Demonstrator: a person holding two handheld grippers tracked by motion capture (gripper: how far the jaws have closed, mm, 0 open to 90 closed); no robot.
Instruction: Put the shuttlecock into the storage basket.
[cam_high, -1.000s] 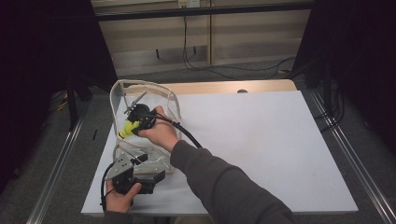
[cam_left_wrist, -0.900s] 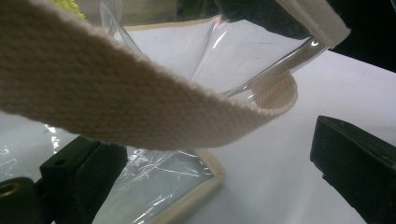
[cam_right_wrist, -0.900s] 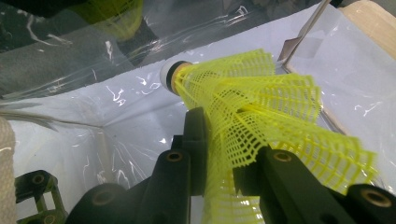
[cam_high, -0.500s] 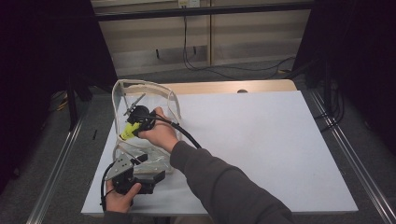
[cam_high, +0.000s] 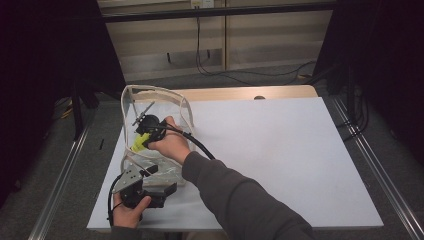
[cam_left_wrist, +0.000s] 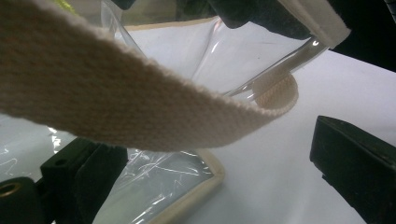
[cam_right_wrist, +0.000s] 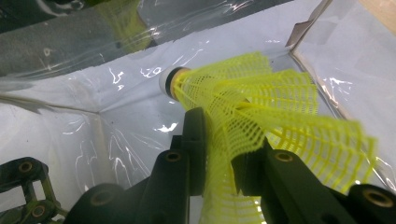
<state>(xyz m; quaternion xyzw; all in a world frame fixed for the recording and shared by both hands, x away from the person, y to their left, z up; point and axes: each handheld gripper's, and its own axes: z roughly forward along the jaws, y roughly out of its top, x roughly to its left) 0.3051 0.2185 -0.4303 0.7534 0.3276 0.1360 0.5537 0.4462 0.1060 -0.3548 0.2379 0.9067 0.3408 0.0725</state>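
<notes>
Object: yellow plastic-mesh shuttlecock with a white rounded cork tip (cam_right_wrist: 243, 100); in the high view it shows as a yellow patch (cam_high: 138, 142) at the mouth of the bag.
Right gripper (cam_right_wrist: 223, 140): jaws clamped on the shuttlecock's mesh skirt, cork end pointing away into the bag.
Left gripper (cam_high: 150, 187): jaws stand apart, with the bag's woven cream strap (cam_left_wrist: 140, 107) looped between them and gripped by neither.
Container: clear soft-plastic tote bag with cream fabric trim (cam_high: 131, 91), standing open at the near-left of the white table sheet (cam_high: 280, 150).
Contents: the shuttlecock, held low inside; nothing else made out through the glare.
Handling, judged: very light; skirt springy and easily crushed, so a gentle pinch suffices; cork is the sturdier hold.
Bag, judged: floppy, slick film; the strap or trim is the best grip.
</notes>
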